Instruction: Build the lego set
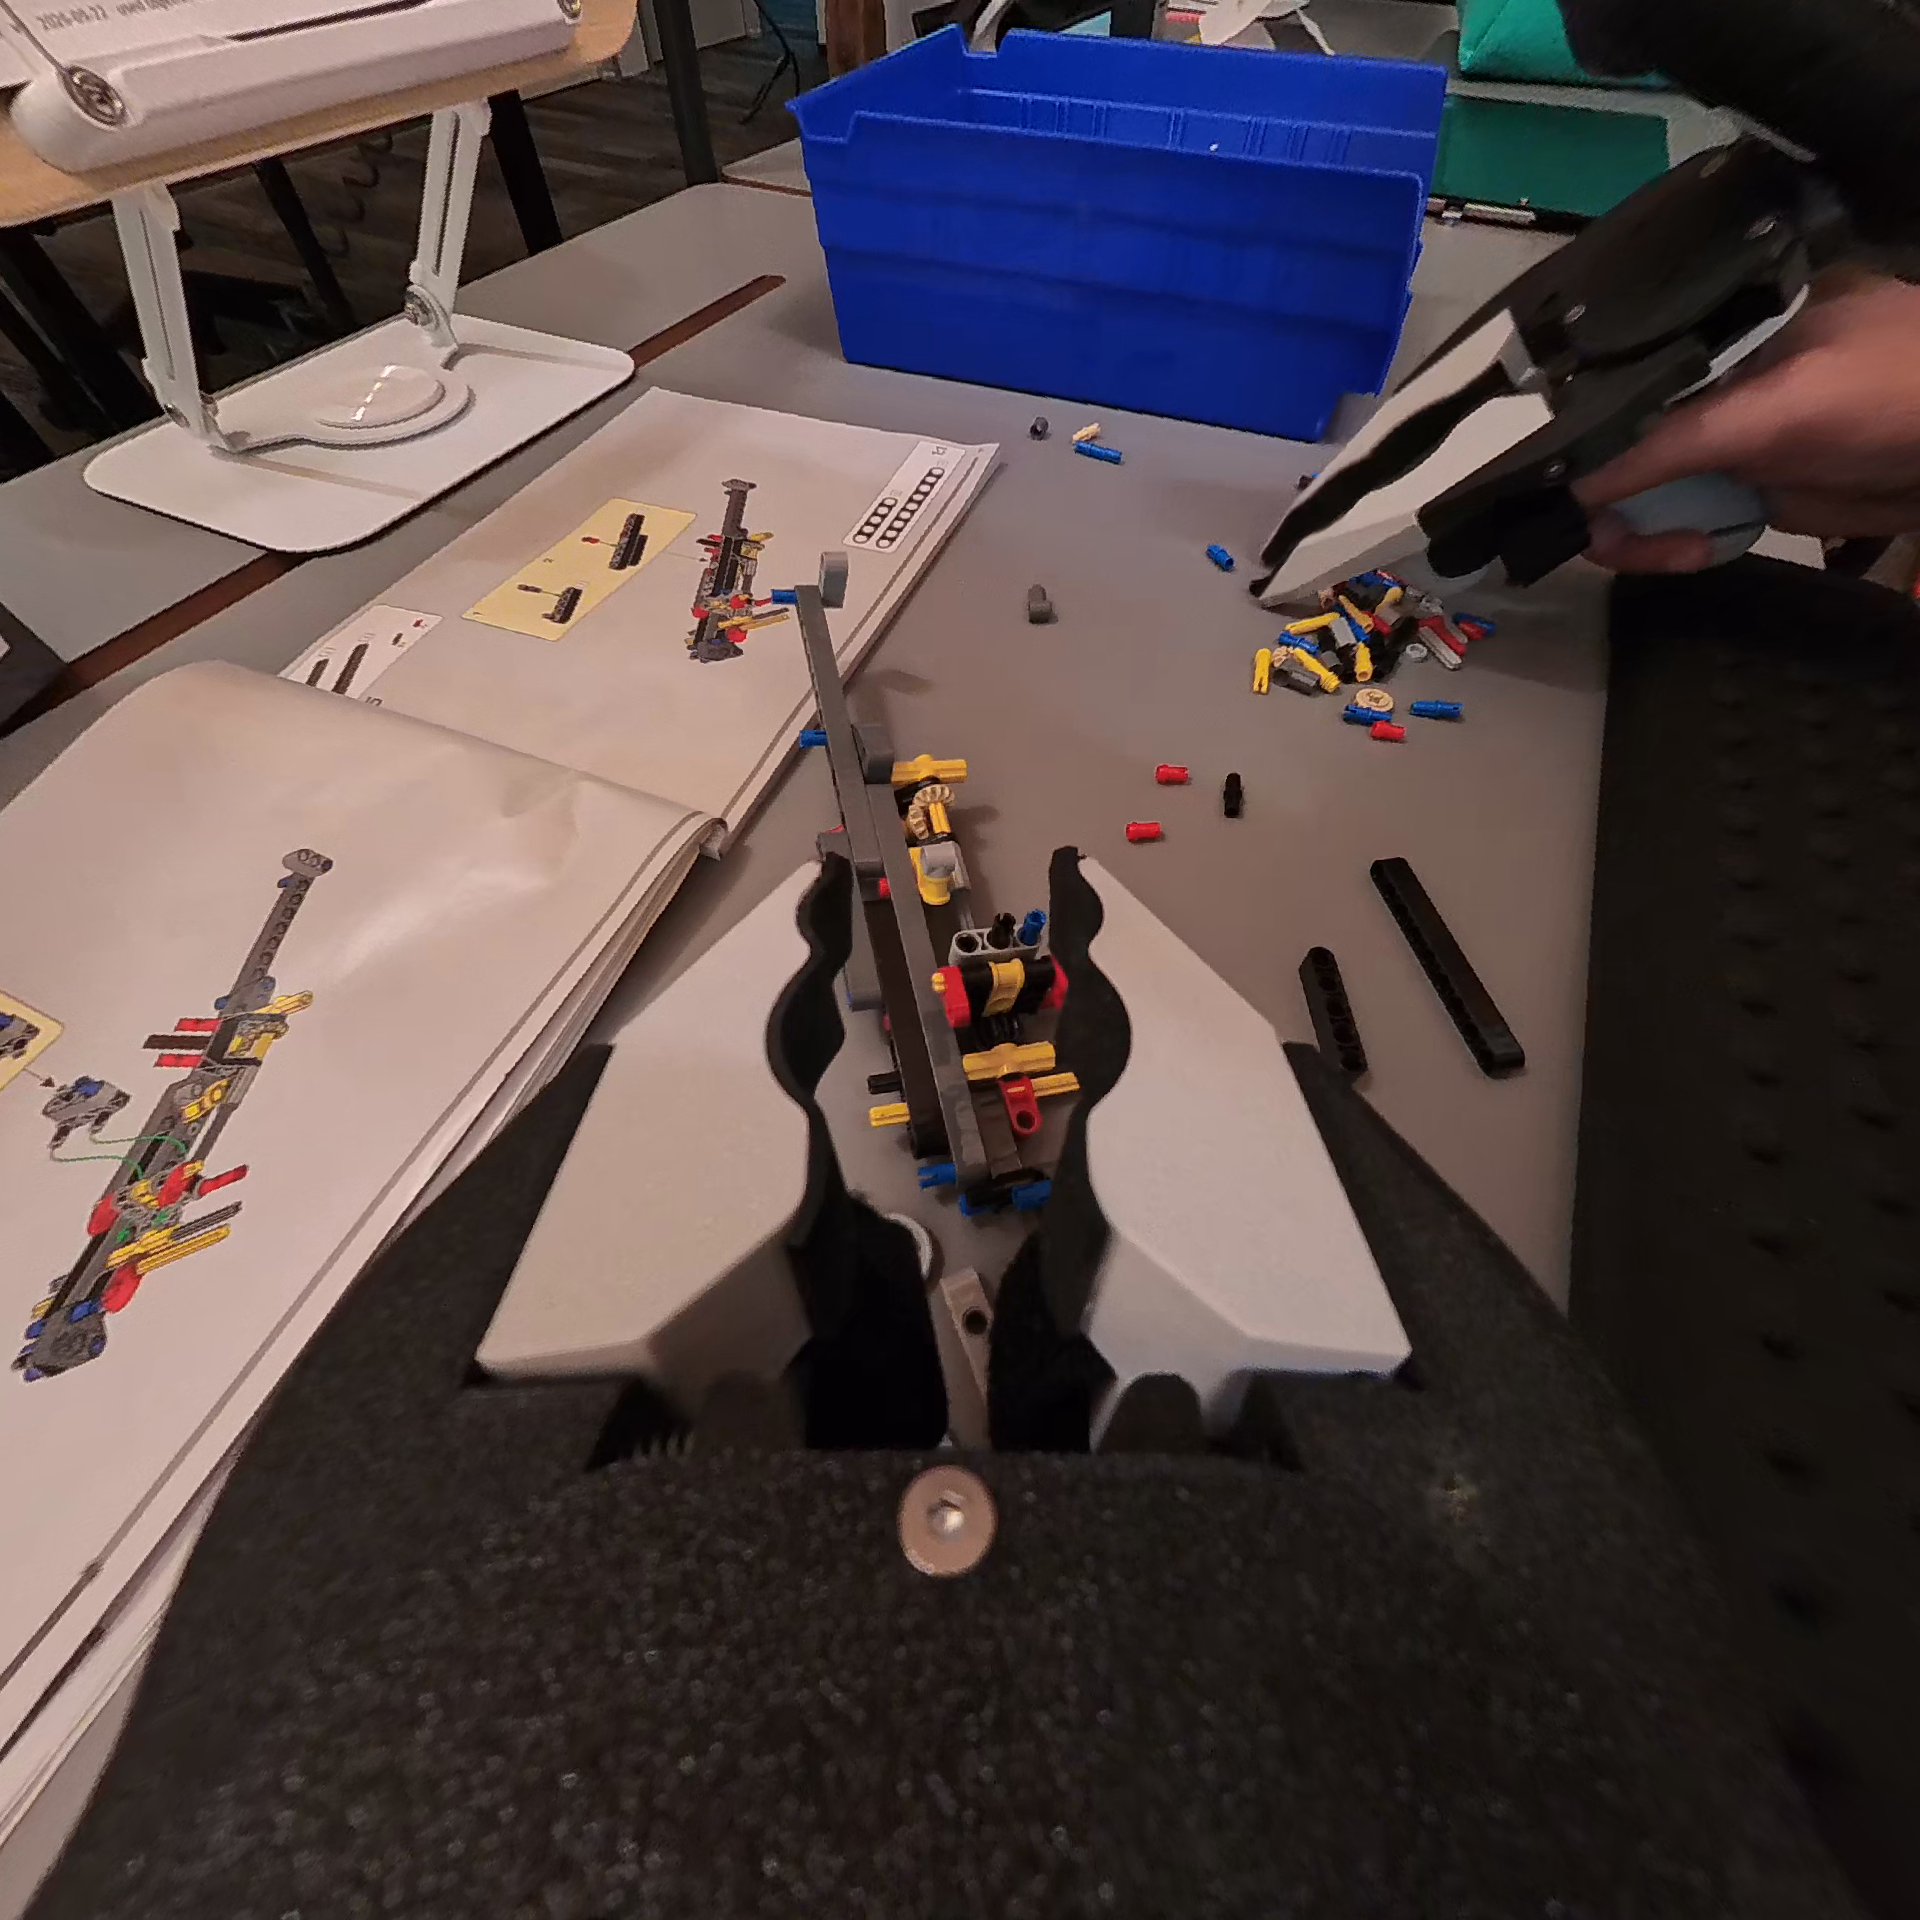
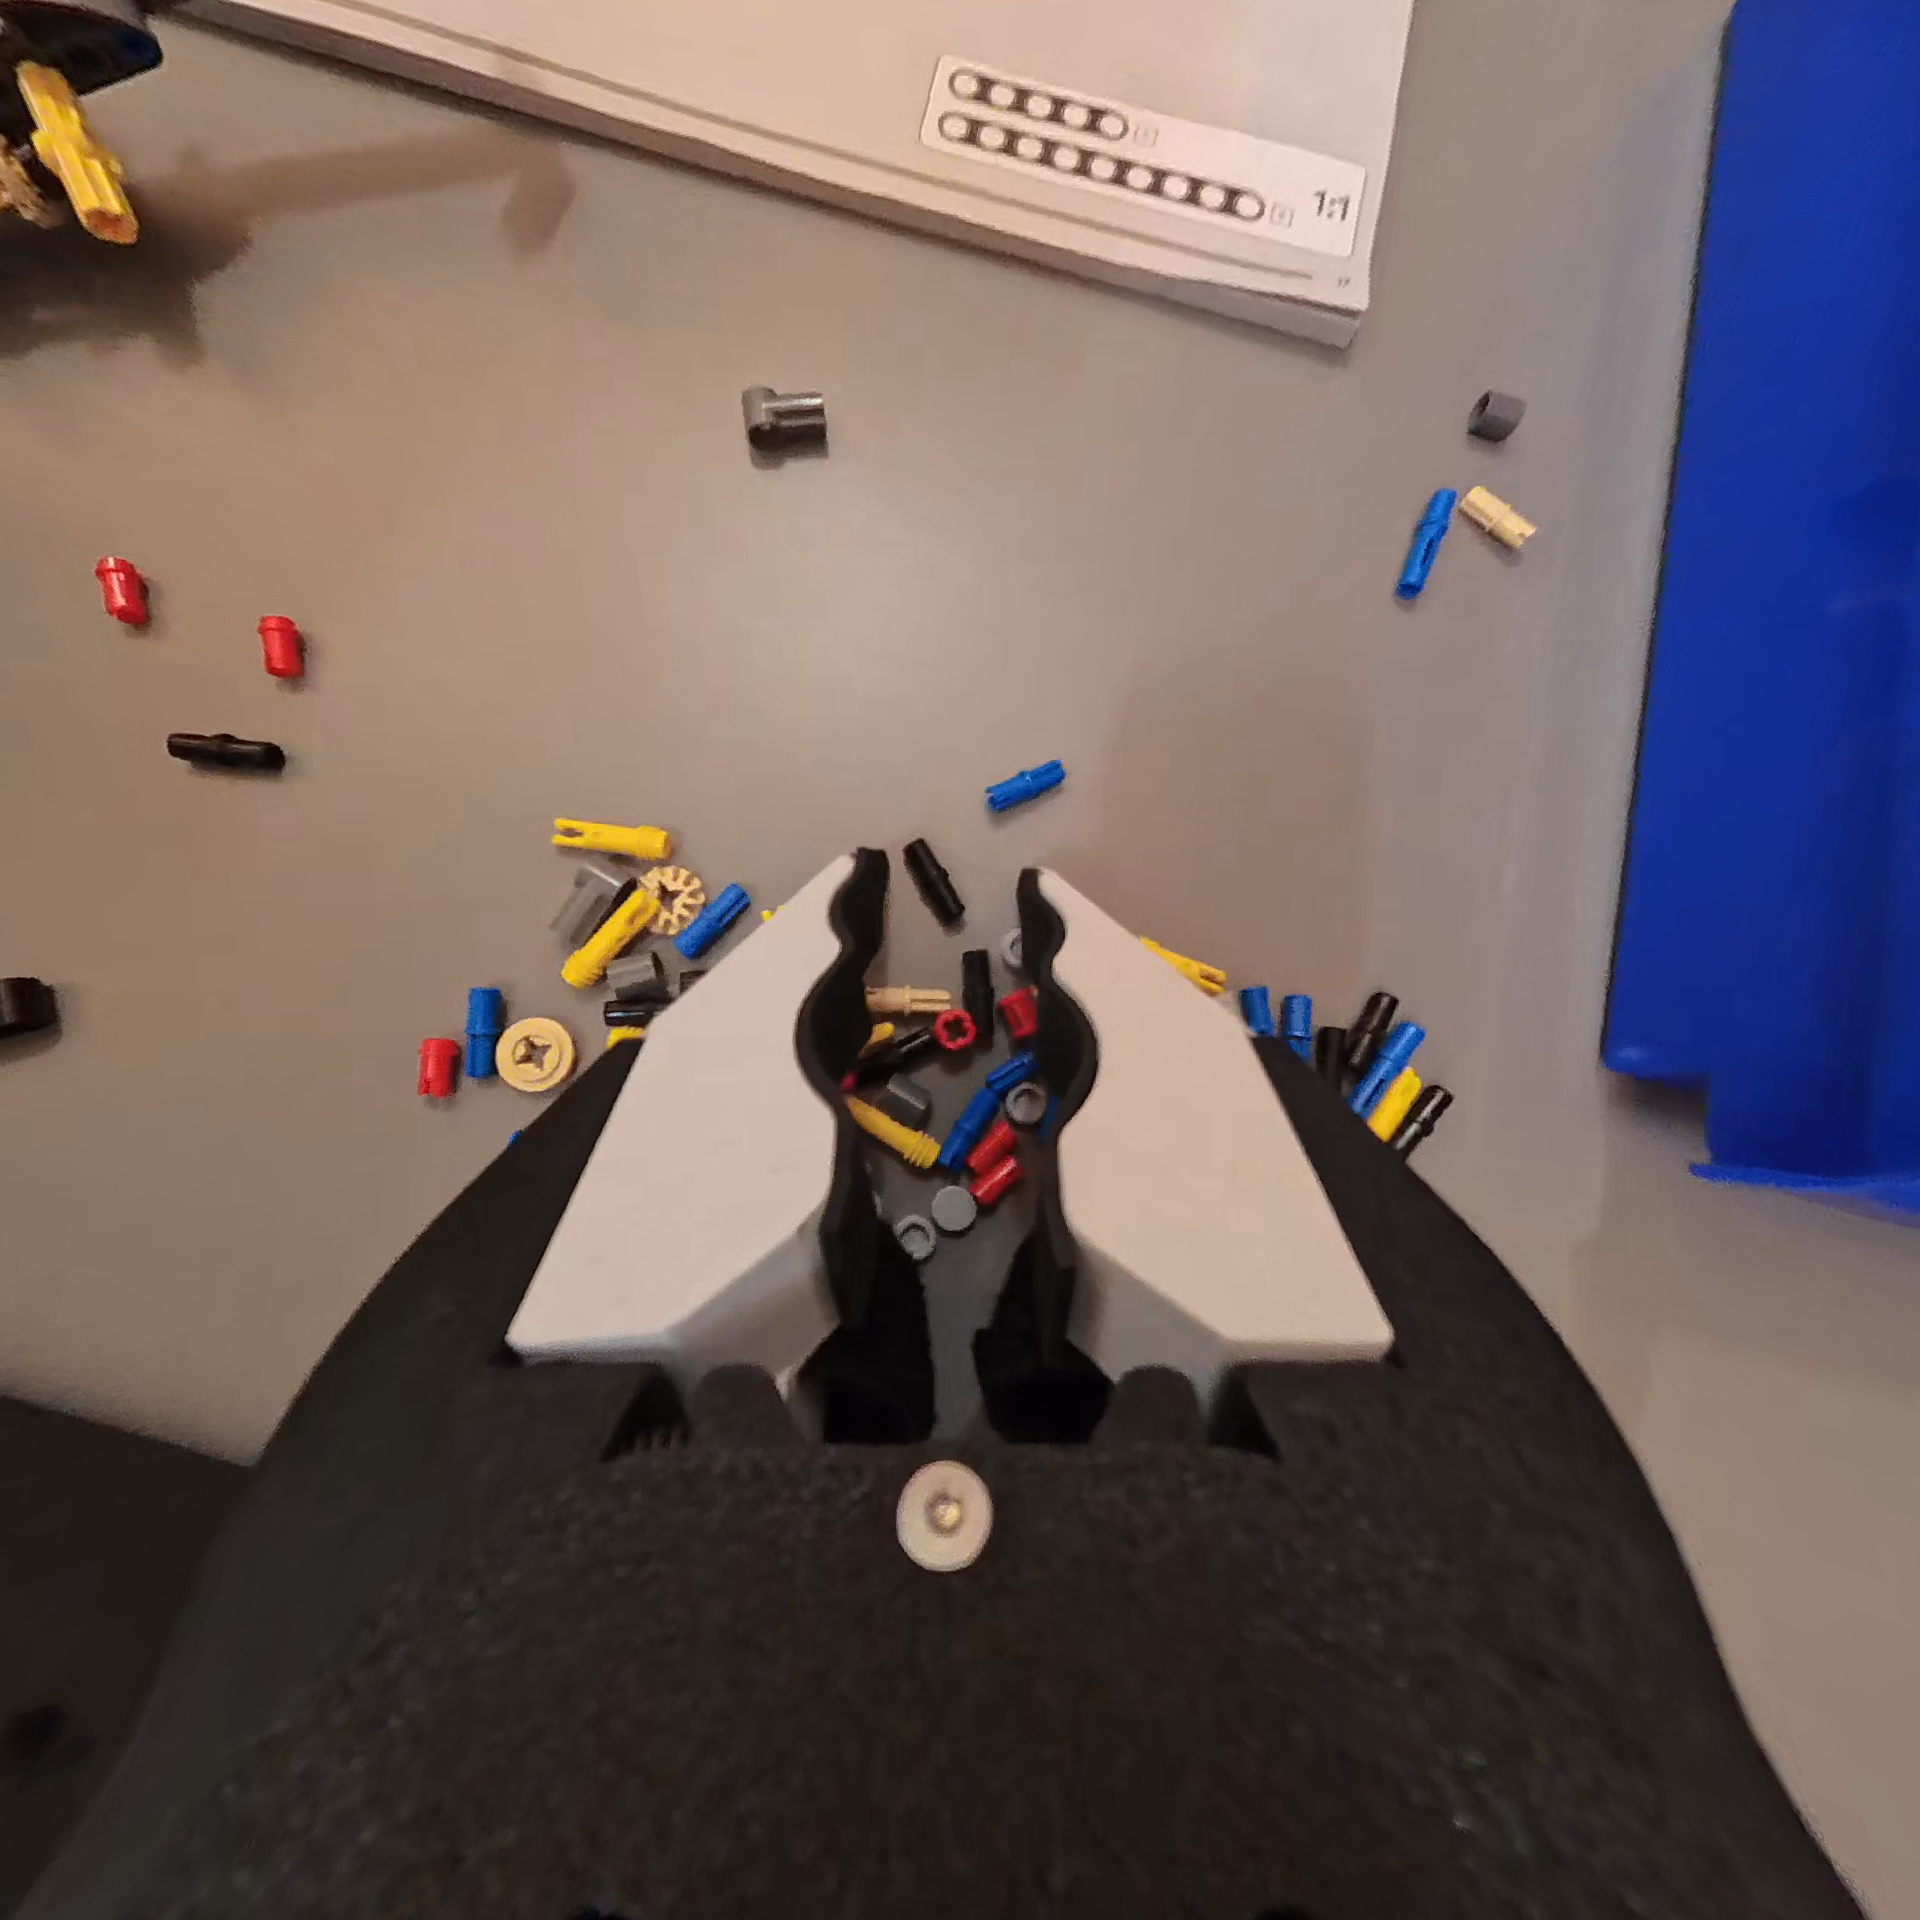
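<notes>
My left gripper [image 1: 945, 868] is closed around the part-built lego assembly [image 1: 935, 997], a long grey beam with yellow, red, blue and black parts. Its pads touch both sides, and the beam's far end tilts up over the booklet. My right gripper [image 2: 948, 868] is open, tips down over a pile of small pins and connectors [image 2: 935, 1101]. A black pin [image 2: 932, 881] lies between its fingertips, not gripped. The right gripper also shows in the left wrist view [image 1: 1283, 582], held by a hand at the pile [image 1: 1351, 655].
An open instruction booklet [image 1: 416, 831] lies to the left, its corner [image 2: 1143, 156] near the pile. A blue bin [image 1: 1122, 229] stands at the back. Two black beams [image 1: 1444, 966] lie to the right. Loose red, blue and black pins [image 2: 278, 646] are scattered about. A white stand [image 1: 364, 405] is at the back left. The grippers' ends are close to 25 centimetres from one another.
</notes>
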Motion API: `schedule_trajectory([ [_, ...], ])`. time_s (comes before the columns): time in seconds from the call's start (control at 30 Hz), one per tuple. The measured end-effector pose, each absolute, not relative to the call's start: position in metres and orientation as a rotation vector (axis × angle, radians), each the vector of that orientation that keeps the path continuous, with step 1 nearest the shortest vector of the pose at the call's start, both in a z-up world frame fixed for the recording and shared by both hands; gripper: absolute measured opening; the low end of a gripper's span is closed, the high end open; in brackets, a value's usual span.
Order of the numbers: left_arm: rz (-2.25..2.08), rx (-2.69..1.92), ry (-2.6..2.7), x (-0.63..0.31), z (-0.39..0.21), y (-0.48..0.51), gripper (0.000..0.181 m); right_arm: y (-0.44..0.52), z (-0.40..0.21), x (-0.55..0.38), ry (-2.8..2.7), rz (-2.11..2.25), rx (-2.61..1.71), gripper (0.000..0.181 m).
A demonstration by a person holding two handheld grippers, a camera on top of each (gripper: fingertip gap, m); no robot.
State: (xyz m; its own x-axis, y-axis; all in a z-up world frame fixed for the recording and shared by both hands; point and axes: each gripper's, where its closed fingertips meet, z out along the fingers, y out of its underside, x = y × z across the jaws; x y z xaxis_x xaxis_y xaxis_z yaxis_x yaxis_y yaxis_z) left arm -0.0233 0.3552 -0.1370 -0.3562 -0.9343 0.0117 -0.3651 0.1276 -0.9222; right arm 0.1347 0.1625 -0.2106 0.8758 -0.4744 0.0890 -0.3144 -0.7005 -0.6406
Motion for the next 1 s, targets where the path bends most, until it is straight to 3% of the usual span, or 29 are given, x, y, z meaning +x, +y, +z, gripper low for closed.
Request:
schedule_trajectory([
  [0.13,-1.214,-1.255,1.804,-0.023,-0.136,0.355,0.036,0.163,-0.211,0.133,0.538,-0.326,-2.412,0.004],
  [0.23,-1.209,-1.254,1.804,-0.024,-0.136,0.356,0.036,0.166,-0.209,0.130,0.502,-0.342,-2.420,0.003],
  [0.47,-1.208,-1.247,1.810,-0.024,-0.136,0.354,0.036,0.234,-0.192,0.066,0.293,-0.030,-2.332,0.003],
  [0.73,-1.200,-1.258,1.797,-0.024,-0.135,0.358,0.036,0.244,-0.210,0.051,0.196,-0.052,-2.410,0.004],
  [0.8,-1.201,-1.261,1.795,-0.024,-0.135,0.358,0.036,0.244,-0.210,0.051,0.194,-0.052,-2.409,0.012],
  [1.0,-1.174,-1.312,1.706,-0.023,-0.132,0.379,0.029,0.269,-0.146,0.115,0.344,-0.217,-2.027,0.022],
])
